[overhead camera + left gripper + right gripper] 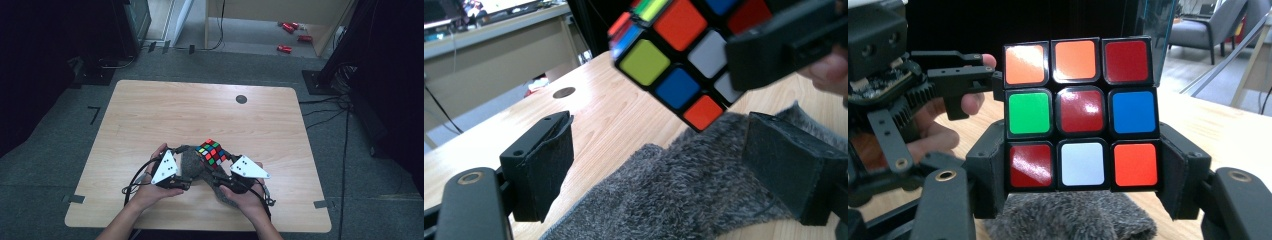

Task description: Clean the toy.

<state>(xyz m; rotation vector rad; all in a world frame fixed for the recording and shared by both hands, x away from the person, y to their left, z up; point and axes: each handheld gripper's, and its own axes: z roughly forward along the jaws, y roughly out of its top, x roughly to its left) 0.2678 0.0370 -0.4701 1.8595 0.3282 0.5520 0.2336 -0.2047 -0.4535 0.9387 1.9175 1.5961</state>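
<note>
A person sits at a light wooden table [150, 115], holding a two-jaw gripper in each hand. The right gripper [1083, 177] clamps a scrambled puzzle cube [1079, 115] by its bottom layer, one black pad pressed on each side, and holds it raised just above the table's near middle. A soft grey fuzzy cloth [674, 195] lies on the table under the cube.

The left gripper [664, 165] sits just to the cube's left, its jaws spread and empty, with the cloth lying between them untouched; the cube hangs just beyond its tips.

The cube looks like hard, glossy plastic: light, rigid, and likely slippery on its sticker faces. Its layers can twist, so a hold across two opposite flat faces, square on one layer, seems safest. Taking it by the corners would probably let it pivot. The top layer looks slightly turned out of line in the left gripper view, though the angle makes this uncertain.
</note>
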